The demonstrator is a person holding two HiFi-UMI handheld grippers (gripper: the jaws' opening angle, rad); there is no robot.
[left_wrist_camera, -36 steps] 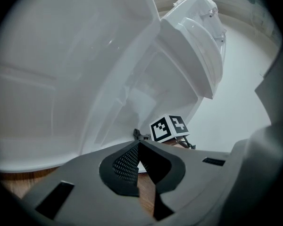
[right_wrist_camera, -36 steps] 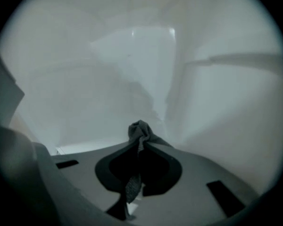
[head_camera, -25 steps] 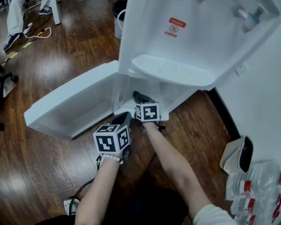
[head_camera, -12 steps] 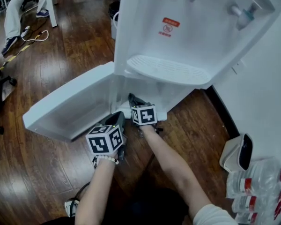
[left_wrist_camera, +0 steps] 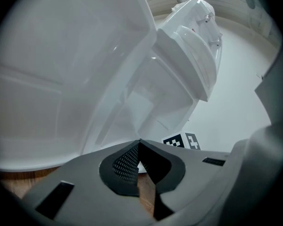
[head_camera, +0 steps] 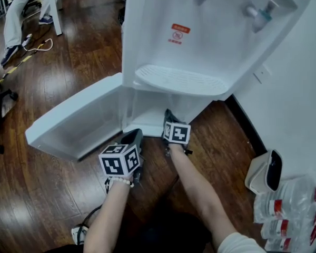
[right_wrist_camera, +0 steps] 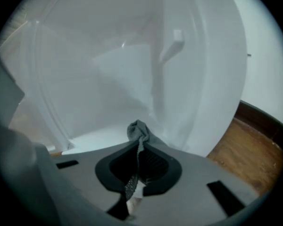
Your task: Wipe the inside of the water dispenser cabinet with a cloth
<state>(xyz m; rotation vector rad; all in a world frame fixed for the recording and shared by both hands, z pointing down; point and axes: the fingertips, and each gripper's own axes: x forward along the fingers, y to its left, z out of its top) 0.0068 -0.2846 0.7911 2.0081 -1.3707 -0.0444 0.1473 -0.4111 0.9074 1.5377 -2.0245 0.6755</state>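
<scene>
While my left gripper (left_wrist_camera: 139,142) hangs by the hinged edge of the open door (head_camera: 73,121), its jaws pressed together on nothing, the wiping falls to my other hand. I judge that the left one does best by staying clear of the opening, or by steadying that door if it starts to swing.

Further right, the cabinet (head_camera: 147,109) sits at the foot of the water dispenser (head_camera: 200,36), under the drip tray (head_camera: 179,80). My right gripper (right_wrist_camera: 140,144) reaches in at its front right corner, jaws clamped tight on the grey cloth (right_wrist_camera: 137,127). A small bunch of the cloth pokes out past the tips, close to the right wall (right_wrist_camera: 198,88).

To wipe well, I should tilt lower so the fabric rubs the white cabinet floor (right_wrist_camera: 96,136), not my hard tips. Then I should press down and drag along the front edge and up into the corners, without loosening the grip.

From the head view, the drip tray hides most of the interior. Whether the cloth touches the surface I cannot tell. Most of it is tucked below my jaws, and the back wall washes out to plain white. A small tab (right_wrist_camera: 177,36) on the right wall is too blurred to name.
</scene>
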